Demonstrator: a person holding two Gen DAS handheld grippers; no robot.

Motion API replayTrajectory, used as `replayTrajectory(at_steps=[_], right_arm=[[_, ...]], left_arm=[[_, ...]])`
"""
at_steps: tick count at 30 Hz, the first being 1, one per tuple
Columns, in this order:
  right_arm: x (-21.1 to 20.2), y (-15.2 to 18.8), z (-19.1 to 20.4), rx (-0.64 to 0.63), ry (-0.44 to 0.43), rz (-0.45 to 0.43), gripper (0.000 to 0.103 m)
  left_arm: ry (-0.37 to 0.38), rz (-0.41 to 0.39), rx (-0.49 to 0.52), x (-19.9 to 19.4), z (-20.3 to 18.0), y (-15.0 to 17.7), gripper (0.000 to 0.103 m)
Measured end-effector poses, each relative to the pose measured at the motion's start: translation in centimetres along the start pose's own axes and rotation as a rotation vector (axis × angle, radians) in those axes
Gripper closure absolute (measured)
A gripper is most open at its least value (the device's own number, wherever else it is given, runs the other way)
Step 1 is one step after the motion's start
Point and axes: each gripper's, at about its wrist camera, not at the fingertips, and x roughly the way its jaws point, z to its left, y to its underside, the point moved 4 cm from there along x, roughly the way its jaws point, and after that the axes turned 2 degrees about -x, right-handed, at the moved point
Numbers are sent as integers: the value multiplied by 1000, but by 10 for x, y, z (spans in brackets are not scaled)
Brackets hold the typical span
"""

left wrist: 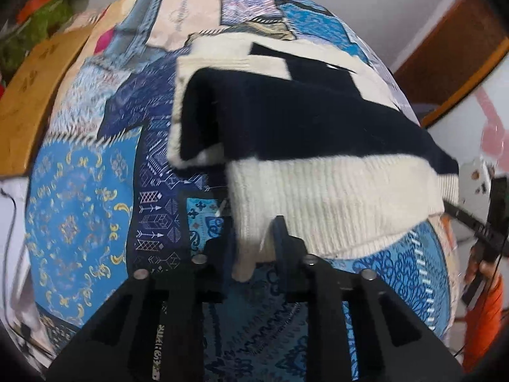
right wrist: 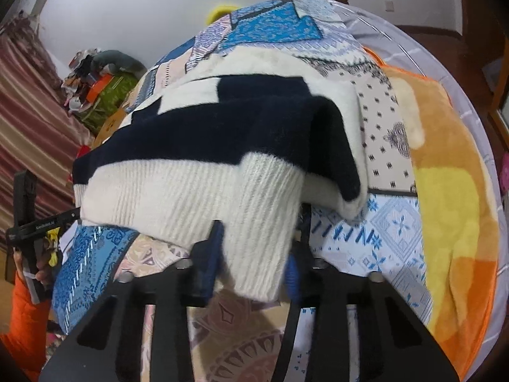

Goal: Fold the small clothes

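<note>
The left gripper (left wrist: 254,248) is pinching the cream ribbed hem of the sweater (left wrist: 286,121), its dark fingers (left wrist: 283,238) closed on a fold of knit. The right gripper (right wrist: 254,251) is clamping the same hem at the other corner, blue-padded fingers (right wrist: 211,248) pressing the thick ribbing. The sweater, fluffy navy-and-cream block knit, is lying on the patchwork bedspread (left wrist: 79,197), toward twelve o'clock from both tools. Only the right wrist view is showing the orange-yellow blanket (right wrist: 445,191) at three o'clock and the striped curtain (right wrist: 28,121) at nine. Only the left wrist view is showing the wooden board (left wrist: 35,95) at ten o'clock. Each view is catching the opposite gripper and an orange sleeve (right wrist: 25,312) at its edge, cut off and blurred.
</note>
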Motion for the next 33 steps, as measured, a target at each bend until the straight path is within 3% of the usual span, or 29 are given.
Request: replayTrajectory(at_steps=[1,2,8,18,26,33], right_arm=[[0,-2,2,-12,4,-2,84],[-2,-4,5,-29,8,-9,87],[-12,-23,18,-90,1,-61,90],[-37,-79,25,-169,55,-171,90],[-23,-119,14,-175,100,-189,91],[9,-143,-6,-146,122,-156,91]], left_arm=[[-2,-4,17,-2,-4,0,94],[-3,-7,23,-2,-6,-1,94],[-19,-94,45,-21,-15,-21,96],[-42,-255,64,-61,-25,-81,96],[-101,-287,47,-50,-18,-124,96],[-140,-228,-32,-7,9,-156,96]])
